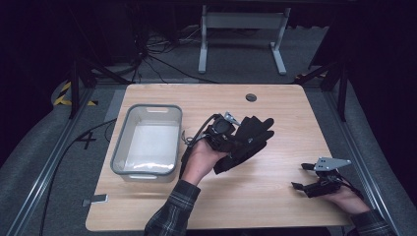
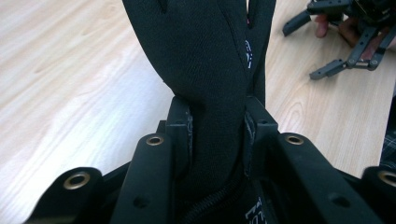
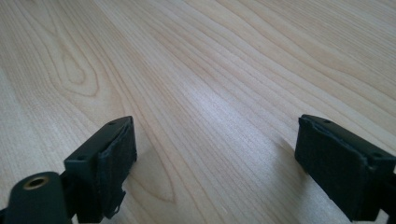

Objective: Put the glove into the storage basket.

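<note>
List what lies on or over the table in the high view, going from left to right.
Clear plastic bin → left gripper clamped on a black glove → right gripper, jaws open, nothing between them.

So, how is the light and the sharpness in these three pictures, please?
High view: dim, with dark surroundings; the black glove in the left gripper loses detail, and the table looks dull. Left gripper view: bright; the glove is soft and dark up close, the right gripper sharper. Right gripper view: bright, with pale glare on the wood and soft shadows beside the open jaws.
</note>
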### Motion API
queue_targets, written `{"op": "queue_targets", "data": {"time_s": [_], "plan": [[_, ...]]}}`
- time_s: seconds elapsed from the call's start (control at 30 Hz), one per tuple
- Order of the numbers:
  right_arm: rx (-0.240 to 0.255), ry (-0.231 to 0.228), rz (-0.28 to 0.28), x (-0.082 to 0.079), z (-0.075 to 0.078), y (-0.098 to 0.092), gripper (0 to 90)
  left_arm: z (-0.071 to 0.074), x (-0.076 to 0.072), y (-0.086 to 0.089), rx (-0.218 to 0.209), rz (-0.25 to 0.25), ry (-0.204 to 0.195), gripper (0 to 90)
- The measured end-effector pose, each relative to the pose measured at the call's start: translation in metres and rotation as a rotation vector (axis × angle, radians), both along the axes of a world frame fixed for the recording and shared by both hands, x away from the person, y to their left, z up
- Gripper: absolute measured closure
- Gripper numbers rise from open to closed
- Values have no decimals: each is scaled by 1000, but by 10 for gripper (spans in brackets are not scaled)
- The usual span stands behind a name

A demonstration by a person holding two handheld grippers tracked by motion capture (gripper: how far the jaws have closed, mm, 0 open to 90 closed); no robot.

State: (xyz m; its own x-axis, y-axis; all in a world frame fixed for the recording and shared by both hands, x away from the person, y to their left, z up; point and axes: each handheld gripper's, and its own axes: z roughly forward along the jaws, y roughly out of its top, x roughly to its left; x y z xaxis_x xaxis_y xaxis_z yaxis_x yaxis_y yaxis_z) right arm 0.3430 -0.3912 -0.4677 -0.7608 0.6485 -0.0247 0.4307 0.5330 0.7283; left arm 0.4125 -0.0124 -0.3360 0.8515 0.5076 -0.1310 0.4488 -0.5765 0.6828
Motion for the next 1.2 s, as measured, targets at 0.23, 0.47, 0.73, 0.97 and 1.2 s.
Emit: {"op": "queue_targets", "data": {"time_s": [0.23, 0.47, 0.73, 0.97, 1.2], "plan": [[-1, 1, 1, 0, 0, 0, 130, 15, 4, 22, -3, 47, -26, 698], [-1, 1, 1, 0, 0, 0, 130, 27, 6, 51, -4, 109, -45, 698], [-1, 1, 1, 0, 0, 0, 130, 36, 5, 89, -18, 193, -60, 697], [-1, 1, 1, 0, 0, 0, 130, 41, 1, 127, -36, 281, -77, 698], [-1, 1, 1, 0, 0, 0, 130, 39, -3, 160, -49, 361, -77, 697]]}}
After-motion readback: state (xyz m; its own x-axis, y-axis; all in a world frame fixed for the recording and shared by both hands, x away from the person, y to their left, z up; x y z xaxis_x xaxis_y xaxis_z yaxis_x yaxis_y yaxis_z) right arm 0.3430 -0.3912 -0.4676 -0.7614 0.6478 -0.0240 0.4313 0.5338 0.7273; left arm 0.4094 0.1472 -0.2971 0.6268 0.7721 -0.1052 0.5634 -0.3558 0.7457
